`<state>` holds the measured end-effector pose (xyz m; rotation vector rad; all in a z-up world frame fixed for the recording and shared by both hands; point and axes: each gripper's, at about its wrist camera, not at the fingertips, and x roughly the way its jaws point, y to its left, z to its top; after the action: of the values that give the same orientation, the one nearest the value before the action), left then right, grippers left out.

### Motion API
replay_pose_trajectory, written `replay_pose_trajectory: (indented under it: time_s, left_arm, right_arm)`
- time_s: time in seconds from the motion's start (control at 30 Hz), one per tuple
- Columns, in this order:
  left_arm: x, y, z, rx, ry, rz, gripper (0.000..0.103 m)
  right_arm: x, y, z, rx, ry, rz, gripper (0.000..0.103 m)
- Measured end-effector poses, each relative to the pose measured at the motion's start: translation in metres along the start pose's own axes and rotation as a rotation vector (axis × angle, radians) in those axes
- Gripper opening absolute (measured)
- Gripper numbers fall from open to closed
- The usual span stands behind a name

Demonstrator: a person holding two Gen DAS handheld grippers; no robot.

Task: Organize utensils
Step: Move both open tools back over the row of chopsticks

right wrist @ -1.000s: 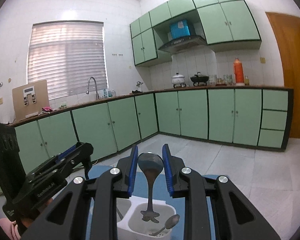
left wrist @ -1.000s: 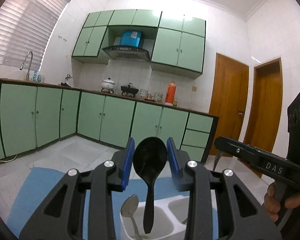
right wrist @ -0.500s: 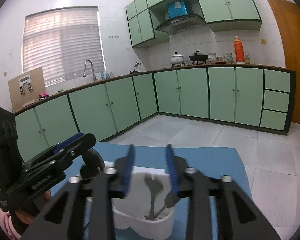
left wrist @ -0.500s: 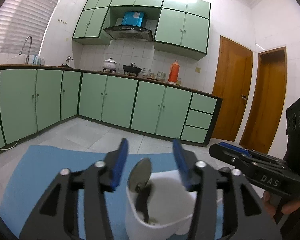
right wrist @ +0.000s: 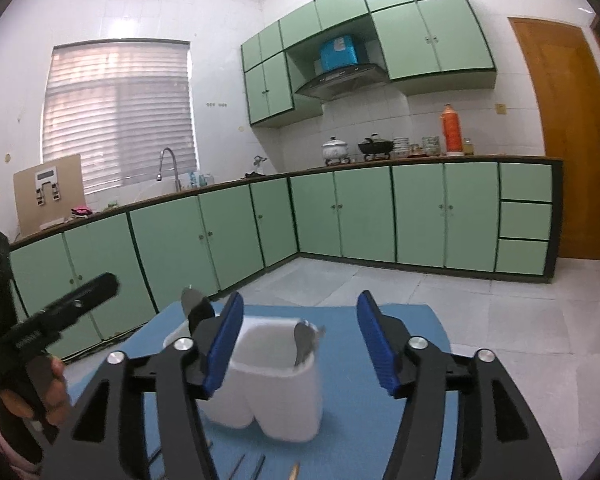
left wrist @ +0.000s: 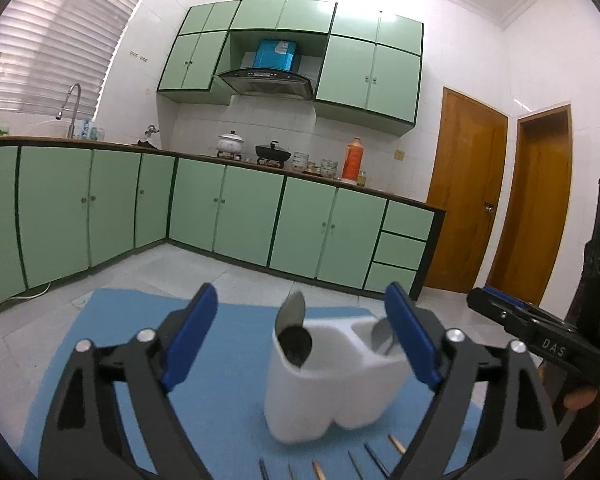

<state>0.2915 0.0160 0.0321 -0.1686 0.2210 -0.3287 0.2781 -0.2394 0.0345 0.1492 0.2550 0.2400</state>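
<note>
- Both grippers are seen with jaws opening and nothing pressed between the blue pads: the left gripper (left wrist: 300, 332) spreads wide in front of the white utensil holder (left wrist: 328, 388), and the right gripper (right wrist: 300, 344) stands apart, framing the same holder (right wrist: 276, 384).
- A black spoon (left wrist: 296, 346) and a metal spoon (left wrist: 292, 312) are stood in the holder's left compartment; in the right compartment a metal utensil (right wrist: 304, 340) is leaned, possibly a fork.
- The holder is set on a blue mat (left wrist: 112, 320).
- Thin utensil tips (left wrist: 316, 470) are laid on the mat's near edge.
- Green cabinets (left wrist: 240, 208) are lined behind.
</note>
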Motion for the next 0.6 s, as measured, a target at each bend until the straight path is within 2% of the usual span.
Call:
replay_pose_trajectory:
  time_s: [0.17,0.33,0.6]
  left_arm:
    - [-0.04,-0.004,-0.02,0.025,0.028,0.042,0.096]
    - [-0.078,-0.003,-0.049,0.03,0.068,0.079,0.098]
    - [-0.127,-0.002,-0.099,0.062,0.133,0.146,0.098]
  right_arm:
    - [-0.039,0.0,-0.029,0.018,-0.001,-0.054,0.079]
    - [-0.072,0.004,-0.061,0.019,0.02,-0.117,0.095]
    - [-0.103,0.014,-0.111,0.037,0.094,-0.151,0.097]
